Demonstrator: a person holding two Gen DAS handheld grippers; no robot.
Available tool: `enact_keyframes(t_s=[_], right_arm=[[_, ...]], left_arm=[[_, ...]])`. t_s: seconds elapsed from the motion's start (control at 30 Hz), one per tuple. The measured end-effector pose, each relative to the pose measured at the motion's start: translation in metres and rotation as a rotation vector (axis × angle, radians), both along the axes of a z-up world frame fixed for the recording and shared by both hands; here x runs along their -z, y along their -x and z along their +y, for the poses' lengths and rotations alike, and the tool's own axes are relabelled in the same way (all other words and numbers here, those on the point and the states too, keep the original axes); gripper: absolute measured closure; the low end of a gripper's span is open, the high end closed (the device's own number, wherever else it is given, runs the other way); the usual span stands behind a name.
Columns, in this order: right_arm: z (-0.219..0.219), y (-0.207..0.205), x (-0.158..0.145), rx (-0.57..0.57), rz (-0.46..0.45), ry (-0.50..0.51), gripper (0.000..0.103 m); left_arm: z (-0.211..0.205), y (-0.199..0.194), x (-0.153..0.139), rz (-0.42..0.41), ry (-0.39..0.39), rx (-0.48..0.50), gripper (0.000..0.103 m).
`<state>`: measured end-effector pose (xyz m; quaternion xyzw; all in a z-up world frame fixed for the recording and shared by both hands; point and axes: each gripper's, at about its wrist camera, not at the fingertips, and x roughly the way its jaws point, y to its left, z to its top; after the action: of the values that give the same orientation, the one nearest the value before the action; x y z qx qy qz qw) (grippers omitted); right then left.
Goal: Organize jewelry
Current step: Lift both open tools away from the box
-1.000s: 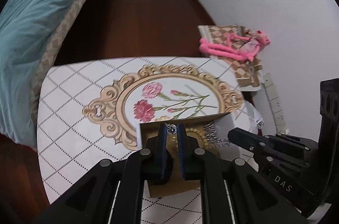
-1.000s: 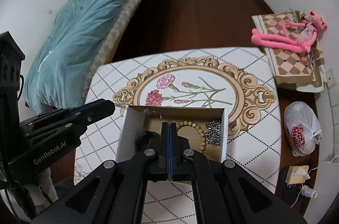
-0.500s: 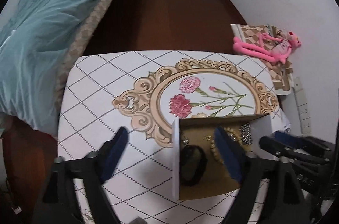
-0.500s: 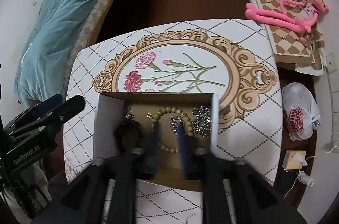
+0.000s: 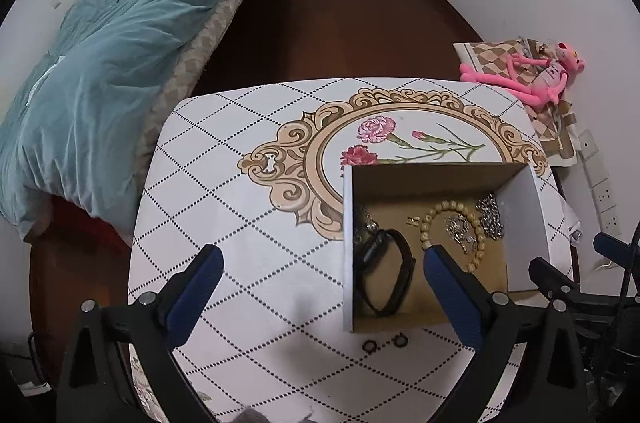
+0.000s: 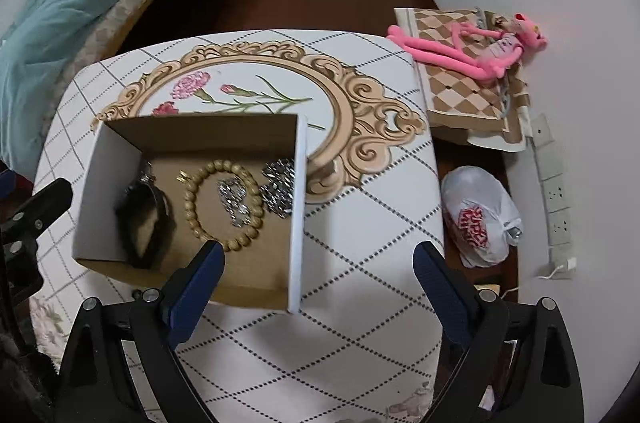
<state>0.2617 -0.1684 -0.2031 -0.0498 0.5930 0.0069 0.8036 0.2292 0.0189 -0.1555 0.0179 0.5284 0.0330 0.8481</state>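
Observation:
An open cardboard box [image 5: 520, 223] [image 6: 298, 207] stands on the patterned table [image 5: 248, 223]. Inside lie a black watch [image 5: 386, 271] [image 6: 146, 219], a wooden bead bracelet [image 5: 430, 223] [image 6: 192, 199], silver chains [image 5: 490, 217] [image 6: 280, 191] and a silver piece [image 6: 234, 201] within the bracelet. Two small dark rings [image 5: 384, 343] lie on the table just in front of the box. My left gripper [image 5: 320, 275] is open and empty, above the table at the box's left side. My right gripper [image 6: 318, 269] is open and empty, above the box's right front corner.
A bed with a teal duvet [image 5: 100, 75] is at the left. A pink plush toy [image 6: 472, 51] lies on a checkered bag [image 6: 460, 95] at the right wall. A white plastic bag [image 6: 480, 219] sits on the floor beside the table. Wall sockets [image 6: 556, 191] are at the right.
Both grippers have opened wide and pulled back up from inside the box. The jewelry stays in the box.

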Motion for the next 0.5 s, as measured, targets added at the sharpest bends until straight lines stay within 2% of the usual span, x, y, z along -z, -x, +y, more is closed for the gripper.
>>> enact_keyframes(t_s=[0.23, 0.5], right_arm=[[-0.002, 0.018, -0.011, 0.013, -0.032, -0.028, 0.006], [-0.007, 0.052, -0.053, 0.028, -0.148, -0.024, 0.006]], left_arm=[[-0.005, 0.021, -0.015, -0.044, -0.005, 0.002, 0.001], [-0.006, 0.054, -0.044, -0.107, 0.021, -0.033, 0.001]])
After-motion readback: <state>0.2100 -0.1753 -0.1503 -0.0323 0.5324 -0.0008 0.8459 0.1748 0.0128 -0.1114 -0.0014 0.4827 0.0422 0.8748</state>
